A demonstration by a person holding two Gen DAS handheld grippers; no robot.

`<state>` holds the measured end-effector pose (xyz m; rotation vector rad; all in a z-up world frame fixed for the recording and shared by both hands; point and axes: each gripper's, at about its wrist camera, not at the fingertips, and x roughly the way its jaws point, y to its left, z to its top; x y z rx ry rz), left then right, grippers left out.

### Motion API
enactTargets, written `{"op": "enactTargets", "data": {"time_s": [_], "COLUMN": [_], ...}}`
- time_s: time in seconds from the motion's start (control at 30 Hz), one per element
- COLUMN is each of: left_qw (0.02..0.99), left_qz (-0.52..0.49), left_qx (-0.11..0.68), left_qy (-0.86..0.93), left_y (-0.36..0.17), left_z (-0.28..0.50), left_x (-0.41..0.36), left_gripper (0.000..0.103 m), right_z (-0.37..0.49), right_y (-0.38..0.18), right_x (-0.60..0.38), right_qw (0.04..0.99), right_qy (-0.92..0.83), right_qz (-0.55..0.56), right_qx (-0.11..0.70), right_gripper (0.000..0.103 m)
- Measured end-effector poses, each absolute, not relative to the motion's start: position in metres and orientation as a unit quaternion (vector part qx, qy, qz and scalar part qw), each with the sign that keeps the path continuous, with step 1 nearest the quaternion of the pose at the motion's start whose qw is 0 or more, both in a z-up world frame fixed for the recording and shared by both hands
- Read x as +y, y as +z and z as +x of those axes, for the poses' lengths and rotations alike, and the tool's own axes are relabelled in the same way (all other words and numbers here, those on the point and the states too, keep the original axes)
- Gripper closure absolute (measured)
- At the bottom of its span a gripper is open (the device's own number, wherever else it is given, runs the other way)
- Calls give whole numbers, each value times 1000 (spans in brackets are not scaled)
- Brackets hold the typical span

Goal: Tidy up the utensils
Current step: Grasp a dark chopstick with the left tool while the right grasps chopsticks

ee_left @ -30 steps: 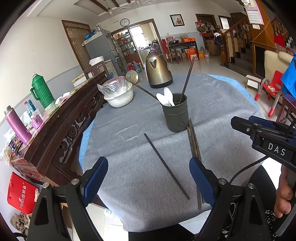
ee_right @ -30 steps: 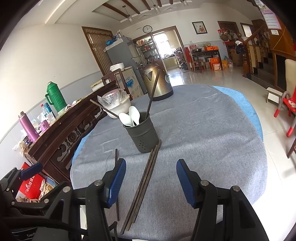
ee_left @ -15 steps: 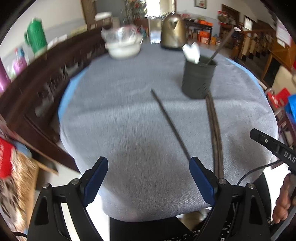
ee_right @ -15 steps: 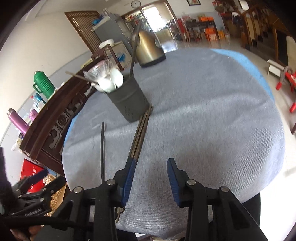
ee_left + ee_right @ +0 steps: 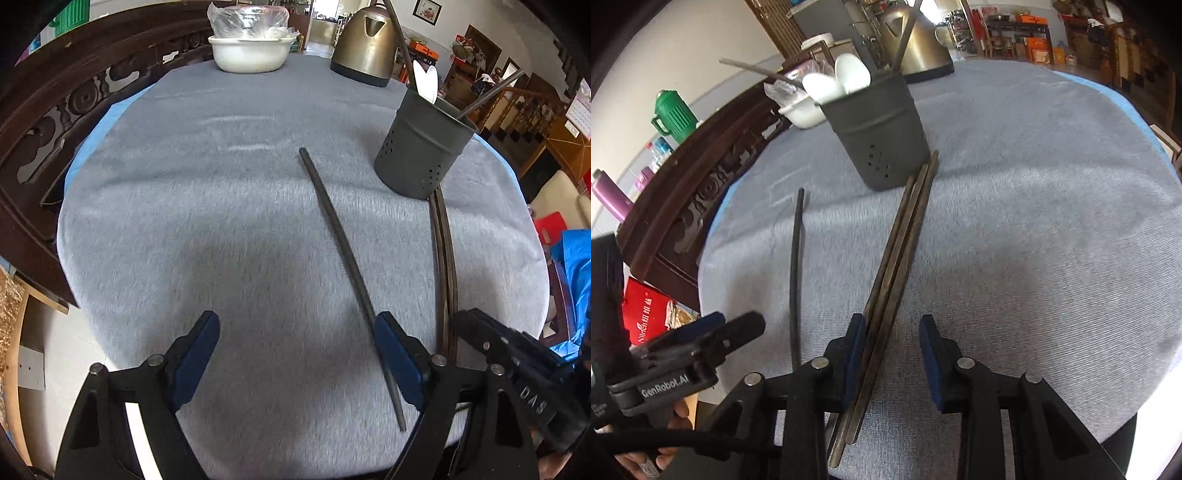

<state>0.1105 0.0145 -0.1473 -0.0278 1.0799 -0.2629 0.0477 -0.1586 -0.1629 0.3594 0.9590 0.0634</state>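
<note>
A dark grey utensil holder (image 5: 424, 147) (image 5: 879, 129) stands on the grey tablecloth, holding white spoons (image 5: 838, 79) and a few chopsticks. A single dark chopstick (image 5: 343, 251) (image 5: 796, 266) lies on the cloth. A bundle of brown chopsticks (image 5: 894, 266) (image 5: 445, 258) lies beside the holder. My left gripper (image 5: 295, 354) is open, low over the cloth, its right finger against the single chopstick. My right gripper (image 5: 892, 354) is open, the bundle lying just inside its left finger.
A brass kettle (image 5: 364, 40) and a white bowl covered with plastic (image 5: 251, 48) stand at the far side. A carved dark wooden sideboard (image 5: 55, 96) runs along the left, bearing a green thermos (image 5: 672, 114). The table's near edge lies just under the grippers.
Both grippers have dropped down and forward toward the cloth. The right gripper has narrowed and come over the bundle; the left has come close to the single chopstick.
</note>
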Motion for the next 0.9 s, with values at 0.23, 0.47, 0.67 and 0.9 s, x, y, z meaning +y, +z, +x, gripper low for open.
{"op": "enactTargets", "data": {"time_s": [0.23,0.47,0.67,0.9], "left_qw": [851,850,854,858], "left_qz": [5,33,47,70], "left_qx": [511,508,497,482], "left_qy": [-122,-137,-148,-163], "left_y": [-150,-153,-156,-156], "left_z": [132,137,133,129], "left_x": [0,-20,-23,-22], "left_gripper": [30,45,62,87], "right_z": [49,48,54,58], "right_y": [-162,-161,-159,-165], "right_x": [-157,-182,-180,-168], "right_qw": [885,874,873,878], "right_qy": [13,20,19,0], "right_qz": [122,183,194,144], "right_qx": [449,450,448,457], "right_gripper": [79,92,87,88]}}
